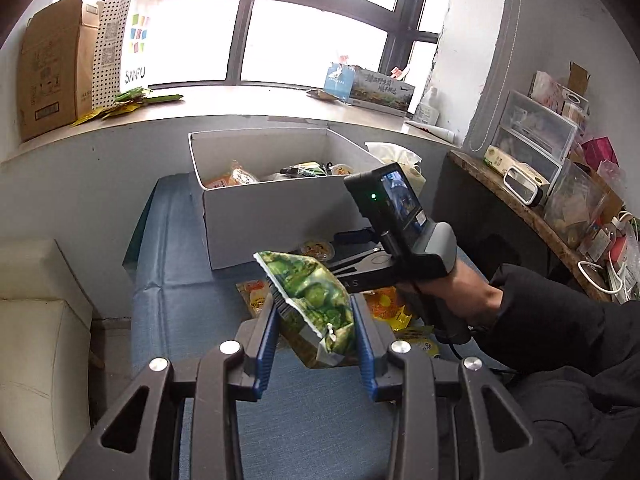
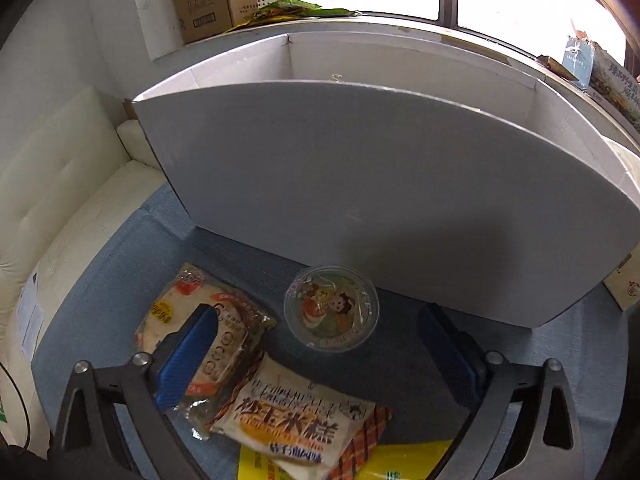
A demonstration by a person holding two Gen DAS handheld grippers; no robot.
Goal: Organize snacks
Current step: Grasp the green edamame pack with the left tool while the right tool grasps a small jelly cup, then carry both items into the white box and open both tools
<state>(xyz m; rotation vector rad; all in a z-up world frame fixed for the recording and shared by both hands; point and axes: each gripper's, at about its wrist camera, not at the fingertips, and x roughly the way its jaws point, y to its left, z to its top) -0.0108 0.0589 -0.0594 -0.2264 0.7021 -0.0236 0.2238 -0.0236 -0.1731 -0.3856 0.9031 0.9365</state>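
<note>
Near the cameras, the left gripper [image 1: 314,320] has its jaws clamped on a green snack bag [image 1: 310,300] lifted above the blue surface [image 1: 172,264], while the right gripper [image 2: 320,354] hovers with jaws spread wide and empty over a jelly cup [image 2: 331,308] and two flat packets [image 2: 200,320]. Farther off, the white box [image 1: 260,216] already holds several snacks, so I judge the sorting partly done, with a handful left

Two handheld grippers are in view, the left gripper [image 1: 314,320] and the right gripper [image 2: 320,344]. One white box [image 1: 260,216] stands on one blue cloth [image 1: 172,248]. One green snack bag [image 1: 316,296] is counted, along with one round jelly cup [image 2: 331,308] and two pale wrapped cakes, the first wrapped cake [image 2: 236,332] and the second wrapped cake [image 2: 296,428]. One yellow packet [image 2: 400,464] lies beneath.
</note>
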